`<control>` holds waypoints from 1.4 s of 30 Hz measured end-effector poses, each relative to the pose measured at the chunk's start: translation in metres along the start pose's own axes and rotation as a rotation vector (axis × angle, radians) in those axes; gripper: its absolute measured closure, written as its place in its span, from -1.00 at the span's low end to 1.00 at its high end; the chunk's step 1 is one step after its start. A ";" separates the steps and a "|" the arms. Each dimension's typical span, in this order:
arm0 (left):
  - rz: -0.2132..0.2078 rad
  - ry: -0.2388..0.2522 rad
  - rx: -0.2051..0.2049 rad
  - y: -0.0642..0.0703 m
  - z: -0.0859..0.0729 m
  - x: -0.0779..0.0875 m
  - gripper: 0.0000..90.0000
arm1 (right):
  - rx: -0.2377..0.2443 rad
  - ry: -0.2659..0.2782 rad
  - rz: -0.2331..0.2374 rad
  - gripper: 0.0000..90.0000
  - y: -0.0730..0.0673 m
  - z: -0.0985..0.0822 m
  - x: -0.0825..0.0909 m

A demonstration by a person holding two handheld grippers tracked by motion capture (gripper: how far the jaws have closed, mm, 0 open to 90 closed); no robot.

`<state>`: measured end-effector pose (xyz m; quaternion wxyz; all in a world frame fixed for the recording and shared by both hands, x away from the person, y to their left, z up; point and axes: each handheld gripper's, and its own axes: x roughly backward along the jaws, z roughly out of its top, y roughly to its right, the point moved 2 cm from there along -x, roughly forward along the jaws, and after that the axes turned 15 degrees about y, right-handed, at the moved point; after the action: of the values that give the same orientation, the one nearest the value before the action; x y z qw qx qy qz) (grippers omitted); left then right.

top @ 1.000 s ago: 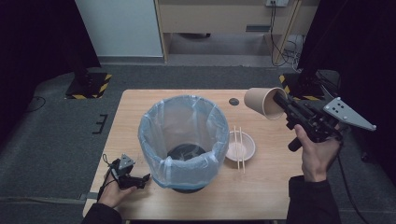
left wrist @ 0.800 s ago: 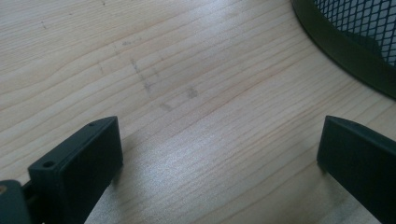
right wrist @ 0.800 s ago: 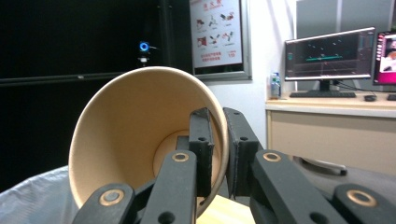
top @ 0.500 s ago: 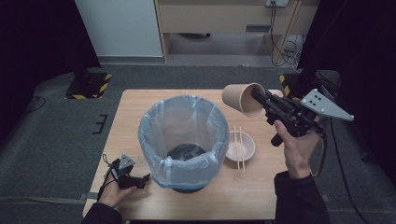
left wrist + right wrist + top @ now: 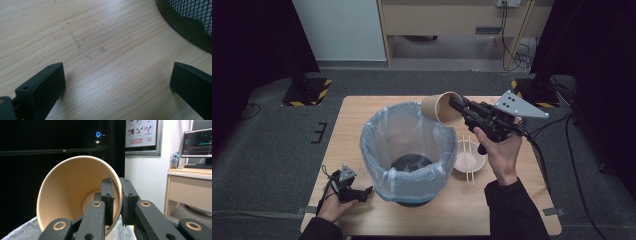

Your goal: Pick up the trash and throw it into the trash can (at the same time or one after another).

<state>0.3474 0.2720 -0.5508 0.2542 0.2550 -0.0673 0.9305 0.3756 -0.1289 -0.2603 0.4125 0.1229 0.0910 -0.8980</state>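
A brown paper cup [image 5: 442, 108] lies tilted on its side in the air, over the right rim of the waste bin [image 5: 408, 150]. My right gripper [image 5: 455, 106] is shut on the cup's wall, one jaw inside and one outside. In the right gripper view the cup [image 5: 72, 192] shows its open mouth with the gripper [image 5: 117, 200] pinching its right wall. The bin is black mesh lined with a clear blue bag. My left gripper [image 5: 367, 191] rests on the table at the front left, by the bin's base. In the left gripper view its jaws [image 5: 117, 87] stand wide apart over bare wood.
A small white bowl [image 5: 469, 160] with a pair of chopsticks [image 5: 470, 156] across it sits right of the bin, under my right hand. The bin's black base [image 5: 185, 22] curves past the left gripper. The wooden table [image 5: 362, 107] ends close behind the bin.
My right hand has carried the cup leftward from the table's right side to above the bin's rim. The left gripper has stayed where it was.
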 end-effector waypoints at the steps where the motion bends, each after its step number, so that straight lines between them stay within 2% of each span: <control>1: 0.001 0.000 -0.001 0.000 0.000 0.000 -1.00 | -0.002 -0.005 0.005 0.85 -0.002 -0.001 -0.002; 3: 0.001 0.000 -0.001 0.000 0.000 0.000 -1.00 | -0.024 -0.015 0.023 0.85 -0.005 -0.006 -0.007; 7: 0.001 0.000 -0.001 0.000 0.000 0.000 -1.00 | -0.013 -0.065 0.035 0.84 -0.008 -0.017 -0.012; 9: 0.001 0.000 -0.001 0.000 0.000 0.000 -1.00 | -0.010 -0.085 0.048 0.84 -0.010 -0.022 -0.015; 10: 0.001 0.000 -0.001 0.000 0.000 0.000 -1.00 | -0.017 -0.103 0.071 0.82 -0.012 -0.027 -0.018; 12: 0.001 0.000 -0.001 0.000 0.000 0.000 -1.00 | -0.020 -0.111 0.076 0.81 -0.013 -0.029 -0.019; 13: 0.001 0.000 -0.001 0.000 0.000 0.000 -1.00 | -0.023 -0.123 0.083 0.75 -0.013 -0.031 -0.021; 14: 0.001 0.000 -0.001 0.000 0.000 0.000 -1.00 | -0.029 -0.143 0.097 0.47 -0.014 -0.037 -0.025; 16: 0.001 0.000 -0.001 0.000 0.000 0.000 -1.00 | -0.012 -0.137 0.093 0.27 -0.014 -0.039 -0.026; 19: 0.000 0.000 0.000 0.000 0.000 0.000 -1.00 | 0.004 -0.120 0.086 0.13 -0.012 -0.038 -0.026; 23: 0.000 0.000 -0.001 0.000 0.000 0.000 -1.00 | 0.032 -0.086 0.046 -0.03 -0.003 -0.028 -0.021; 24: -0.001 0.000 0.000 0.000 0.000 0.000 -1.00 | 0.051 -0.074 0.021 -0.08 0.002 -0.021 -0.018; 25: -0.001 0.000 0.000 0.000 0.000 0.000 -1.00 | 0.051 -0.074 0.021 -0.08 0.002 -0.021 -0.018; 26: -0.001 0.000 -0.001 0.000 0.000 0.000 -1.00 | 0.072 -0.069 -0.011 -0.13 0.008 -0.015 -0.014; 28: -0.001 0.000 0.000 0.000 0.000 0.000 -1.00 | 0.080 -0.069 -0.021 -0.17 0.010 -0.013 -0.012; 34: -0.001 0.000 -0.001 0.000 0.000 0.000 -1.00 | 0.147 -0.063 -0.109 -0.27 0.023 0.001 0.003; 35: -0.001 0.000 -0.001 0.000 0.000 0.000 -1.00 | 0.146 -0.040 -0.128 -0.26 0.026 0.004 0.008; 36: -0.001 0.000 -0.001 0.000 0.000 0.000 -1.00 | 0.146 -0.040 -0.128 -0.26 0.026 0.004 0.008; 38: -0.001 0.000 0.000 0.000 0.000 0.000 -1.00 | 0.098 -0.008 -0.149 -0.24 0.032 0.003 0.014; 39: 0.000 0.000 -0.001 0.000 0.000 0.000 -1.00 | 0.117 -0.014 -0.184 -0.24 0.039 0.001 0.020; 42: -0.001 0.000 0.000 0.000 0.000 0.000 -1.00 | 0.109 -0.025 -0.206 -0.26 0.045 -0.004 0.026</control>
<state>0.3475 0.2720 -0.5508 0.2547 0.2549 -0.0674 0.9304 0.3942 -0.1751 -0.2740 0.3120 0.1241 0.0489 -0.9407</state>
